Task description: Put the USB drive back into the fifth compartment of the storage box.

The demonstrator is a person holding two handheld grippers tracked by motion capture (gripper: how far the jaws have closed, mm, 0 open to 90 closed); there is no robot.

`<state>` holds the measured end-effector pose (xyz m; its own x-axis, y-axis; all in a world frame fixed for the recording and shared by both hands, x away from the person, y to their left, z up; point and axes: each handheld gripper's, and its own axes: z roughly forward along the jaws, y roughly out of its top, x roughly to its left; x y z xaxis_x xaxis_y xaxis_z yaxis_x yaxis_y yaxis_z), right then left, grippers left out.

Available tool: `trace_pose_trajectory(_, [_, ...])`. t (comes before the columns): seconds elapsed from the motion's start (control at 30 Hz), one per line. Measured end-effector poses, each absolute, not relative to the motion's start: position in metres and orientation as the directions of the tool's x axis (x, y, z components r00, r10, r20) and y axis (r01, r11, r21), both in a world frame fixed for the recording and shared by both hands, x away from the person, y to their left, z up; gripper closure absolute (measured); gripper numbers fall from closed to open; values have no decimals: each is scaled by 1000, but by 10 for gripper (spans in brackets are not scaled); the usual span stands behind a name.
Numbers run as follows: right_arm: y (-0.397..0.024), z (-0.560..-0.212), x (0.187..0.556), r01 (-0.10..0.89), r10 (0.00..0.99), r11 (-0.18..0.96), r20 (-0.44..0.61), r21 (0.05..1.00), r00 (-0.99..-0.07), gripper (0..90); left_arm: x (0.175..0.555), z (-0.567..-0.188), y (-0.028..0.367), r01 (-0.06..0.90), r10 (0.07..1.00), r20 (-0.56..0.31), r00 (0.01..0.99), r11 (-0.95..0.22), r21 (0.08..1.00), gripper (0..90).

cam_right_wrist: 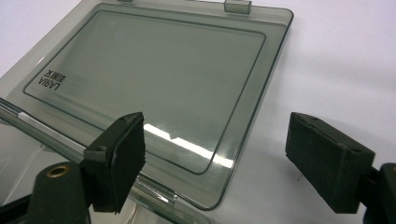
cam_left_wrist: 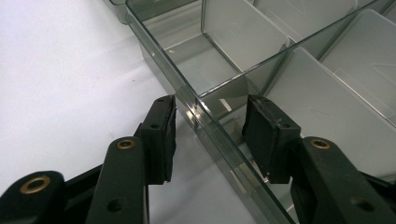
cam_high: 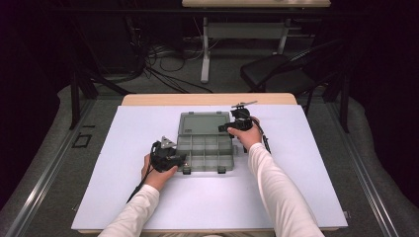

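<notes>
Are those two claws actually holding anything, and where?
Neither grips yet. The left gripper's fingers straddle the box's side wall without touching; the right gripper hangs open over the lid.

Lab – loose floor cables (cam_high: 163, 61), dark curtains, white-topped bench (cam_high: 148, 197).

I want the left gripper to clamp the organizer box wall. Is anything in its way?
Nothing visible. The left gripper already straddles the clear box wall, one of its fingers outside and the other inside an empty compartment, small gaps either side.
</notes>
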<state>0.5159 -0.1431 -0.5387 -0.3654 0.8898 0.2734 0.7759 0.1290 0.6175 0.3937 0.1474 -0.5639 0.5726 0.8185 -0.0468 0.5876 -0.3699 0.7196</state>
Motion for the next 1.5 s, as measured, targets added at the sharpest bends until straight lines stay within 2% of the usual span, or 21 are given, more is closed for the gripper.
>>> trace_pose_trajectory(0.4, [-135,-546,517,794,877,107,320,599,-360,201,394,-564,147,588,818,-48,573,-369,720,539])
trace_pose_trajectory(0.57, [-131,-548,517,795,883,113,306,597,-356,196,394,-564,147,588,818,-47,573,-370,719,540])
trace_pose_trajectory(0.67, [-133,-551,518,798,872,83,345,597,-348,201,394,-563,148,591,816,-51,576,-373,715,540])
trace_pose_trajectory(1.2, [-132,-550,518,801,874,102,331,589,-355,200,393,-564,147,589,819,-48,573,-370,719,543])
trace_pose_trajectory(1.5, [-136,-549,519,806,875,84,343,587,-341,293,393,-564,148,589,818,-47,573,-371,718,544])
